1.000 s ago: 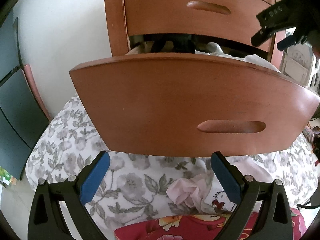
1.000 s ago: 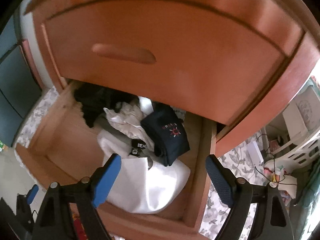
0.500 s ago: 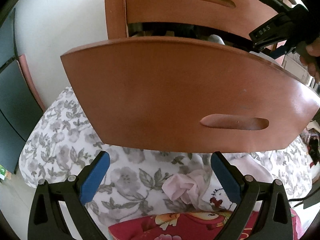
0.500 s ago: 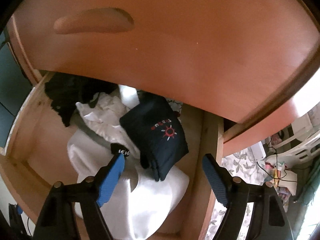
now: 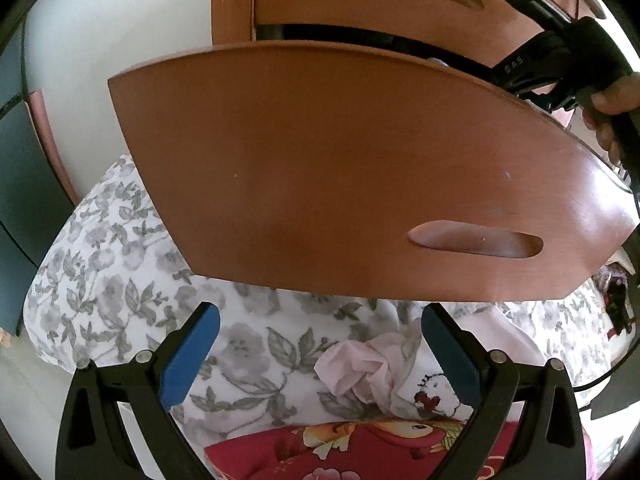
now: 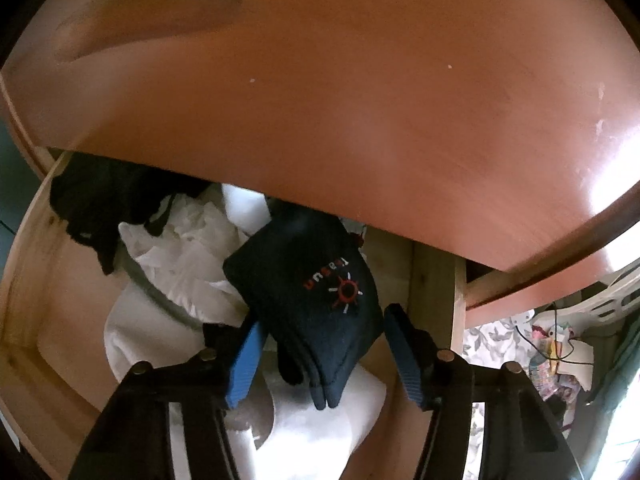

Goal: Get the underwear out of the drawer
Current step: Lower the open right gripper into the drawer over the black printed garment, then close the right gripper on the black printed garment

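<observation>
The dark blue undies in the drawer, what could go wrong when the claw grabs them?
The right claw is closing around the dark blue underwear, which lies on crumpled white clothes. It might pinch white cloth too and drag that out. The upper drawer front hangs close overhead, so lifting straight up could bump it. Only the folded end sits between the fingers, so it may slip free.
</observation>
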